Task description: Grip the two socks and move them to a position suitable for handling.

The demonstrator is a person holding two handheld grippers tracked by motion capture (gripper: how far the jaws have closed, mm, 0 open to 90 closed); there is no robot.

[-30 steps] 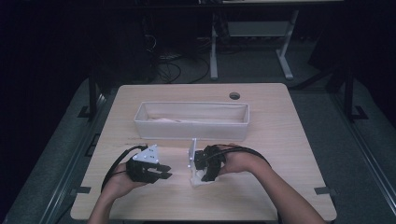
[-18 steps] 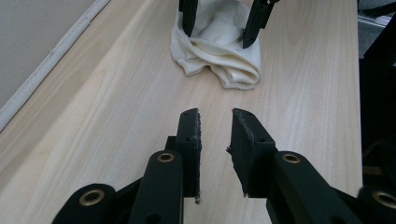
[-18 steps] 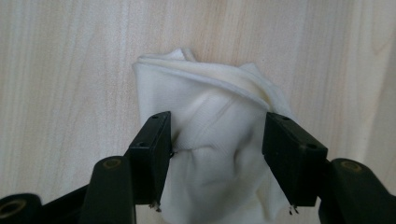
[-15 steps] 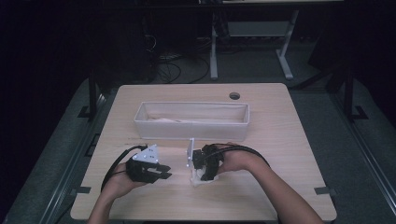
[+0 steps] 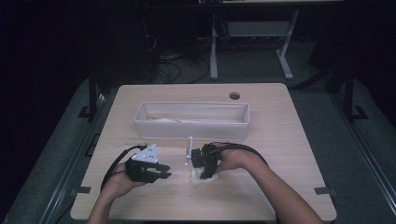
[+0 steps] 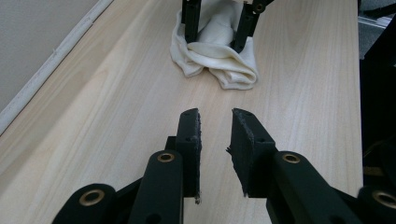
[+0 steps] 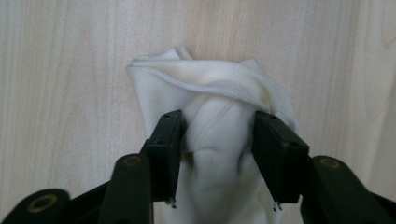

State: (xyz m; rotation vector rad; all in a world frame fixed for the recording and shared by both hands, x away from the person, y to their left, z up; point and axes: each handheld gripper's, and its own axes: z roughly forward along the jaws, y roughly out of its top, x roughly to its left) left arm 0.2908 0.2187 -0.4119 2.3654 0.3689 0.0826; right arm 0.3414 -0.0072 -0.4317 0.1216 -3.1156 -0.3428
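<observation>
Dark floor and desk legs lie beyond the pale wooden table point(image 5: 280, 140) where I work; its far half carries a long white rectangular fabric bin point(image 5: 191, 122), well beyond both my grippers.

My right gripper point(image 5: 201, 173) points down at a crumpled cream-white cloth point(image 7: 210, 107) lying on the table directly under it; in the right gripper view the cloth bulges up between my two black jaws, and both pads press into its folds, so I have it pinched; these jaws have just been closing, with the cloth between them. Compared with a second ago, my right hand point(image 5: 232, 158) sits in almost the same spot and the cloth point(image 5: 200, 178) lies where it did, just beneath and slightly ahead of the jaws.

My left gripper point(image 5: 161, 173) lies level, low over the wood, its jaws standing a little apart with nothing between them; it has not shifted since the earlier frame; from its own view the cloth point(image 6: 219, 60) lies ahead of its tips, well apart from them, with my right gripper's jaws planted in it.
</observation>
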